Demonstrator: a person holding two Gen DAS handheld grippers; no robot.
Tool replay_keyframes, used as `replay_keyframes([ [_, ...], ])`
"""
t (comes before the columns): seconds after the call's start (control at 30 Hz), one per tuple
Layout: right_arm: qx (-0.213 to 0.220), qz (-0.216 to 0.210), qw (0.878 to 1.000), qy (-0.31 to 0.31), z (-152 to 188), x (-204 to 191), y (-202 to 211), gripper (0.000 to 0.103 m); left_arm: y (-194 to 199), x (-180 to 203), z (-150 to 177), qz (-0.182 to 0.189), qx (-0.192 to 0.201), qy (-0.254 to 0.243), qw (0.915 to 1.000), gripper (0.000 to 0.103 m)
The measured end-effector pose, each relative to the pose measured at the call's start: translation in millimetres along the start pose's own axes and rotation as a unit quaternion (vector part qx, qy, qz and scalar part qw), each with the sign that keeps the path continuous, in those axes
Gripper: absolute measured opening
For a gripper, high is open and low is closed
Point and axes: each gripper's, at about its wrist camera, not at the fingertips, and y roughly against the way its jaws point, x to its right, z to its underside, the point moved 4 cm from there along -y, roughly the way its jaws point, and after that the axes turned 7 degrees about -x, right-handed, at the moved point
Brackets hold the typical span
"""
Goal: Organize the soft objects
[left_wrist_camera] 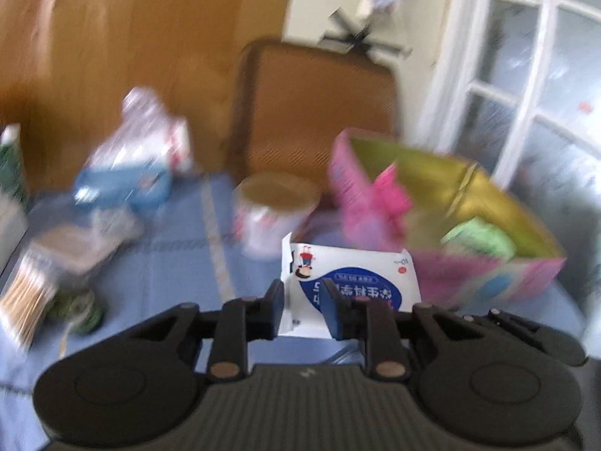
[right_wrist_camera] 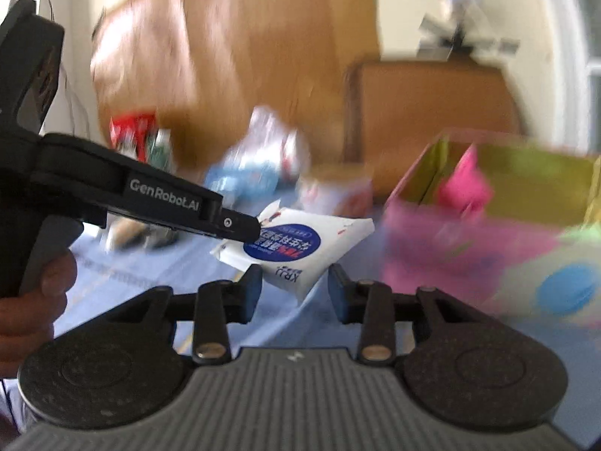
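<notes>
Left gripper (left_wrist_camera: pixel 302 310) clamped on white wipes pack (left_wrist_camera: pixel 349 282), held up off the blue bench (left_wrist_camera: pixel 180 263), just left of the pink box (left_wrist_camera: pixel 488 274). Right gripper (right_wrist_camera: pixel 295 293) jaws part-way apart around the pack's lower corner, contact unclear in the blur. Pink toy (left_wrist_camera: pixel 383 195) sits inside the box.
</notes>
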Motion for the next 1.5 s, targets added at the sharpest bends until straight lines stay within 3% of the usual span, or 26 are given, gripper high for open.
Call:
replay_keyframes([
  [0.03,0.023,0.013,1.0,0.0,-5,6,10,0.042,3,11,-8,0.015,0.011,-0.006,0.9998,0.02],
  [0.1,0.068,0.036,0.997,0.001,-15,20,29,0.035,1,38,-24,0.084,0.013,-0.025,0.996,0.021],
  [0.13,0.078,0.043,0.996,-0.001,-19,26,34,0.031,-4,52,-30,0.097,0.013,-0.037,0.9945,0.024],
  [0.27,0.086,0.126,0.988,-0.019,-24,63,37,0.031,-28,104,-47,0.061,0.045,-0.108,0.9912,0.025],
  [0.37,0.072,0.189,0.978,-0.048,-22,94,38,0.031,-42,102,-54,0.047,0.032,-0.086,0.9947,0.025],
  [0.43,0.085,0.16,0.98,-0.087,-19,108,54,0.033,-32,82,-54,0.055,0.041,-0.056,0.9961,0.027],
  [0.53,0.085,0.104,0.988,-0.082,-19,104,66,0.037,-14,41,-58,0.01,0.074,-0.013,0.9971,0.054],
  [0.63,0.048,0.006,0.996,-0.072,-14,83,55,0.04,-11,0,-58,-0.02,0.056,0.022,0.998,0.054],
  [0.7,0.008,-0.032,0.998,-0.061,-10,64,36,0.043,-20,-16,-54,-0.012,0.033,0.03,0.9989,0.057],
  [0.83,-0.069,-0.056,0.995,-0.053,-4,41,-12,0.045,-47,-29,-35,0.004,0.006,0.023,0.9997,0.085],
  [0.93,-0.098,-0.045,0.993,-0.046,-2,34,-41,0.046,-68,-32,-22,0.017,-0.011,0.016,0.9997,0.085],
  [1.0,-0.108,-0.03,0.993,-0.039,-5,30,-60,0.045,-83,-35,-14,0.024,-0.031,0.025,0.9989,0.077],
  [1.03,-0.109,-0.026,0.993,-0.04,-7,31,-67,0.042,-88,-37,-10,0.032,-0.041,0.033,0.9981,0.069],
  [1.07,-0.112,-0.024,0.992,-0.044,-8,31,-75,0.036,-88,-39,-8,0.049,-0.043,0.047,0.9967,0.054],
  [1.13,-0.109,-0.001,0.993,-0.039,-7,28,-82,0.024,-78,-39,-8,0.045,-0.042,0.05,0.9968,0.048],
  [1.2,-0.089,-0.024,0.994,-0.055,-8,25,-68,0.024,-57,-32,-8,0.05,-0.021,0.036,0.9979,0.045],
  [1.27,-0.065,-0.05,0.995,-0.058,-12,19,-44,0.022,-31,-17,-12,0.101,0.0,0.029,0.9945,0.043],
  [1.33,-0.032,-0.063,0.996,-0.051,-17,14,-27,0.018,-14,4,-19,0.1,0.026,0.002,0.9947,0.046],
  [1.4,-0.006,-0.045,0.998,-0.039,-22,12,-16,0.017,-9,27,-25,0.096,0.044,-0.033,0.9939,0.046],
  [1.5,0.016,-0.024,0.999,-0.029,-24,22,-7,0.013,-11,43,-31,0.096,0.045,-0.043,0.9934,0.048],
])
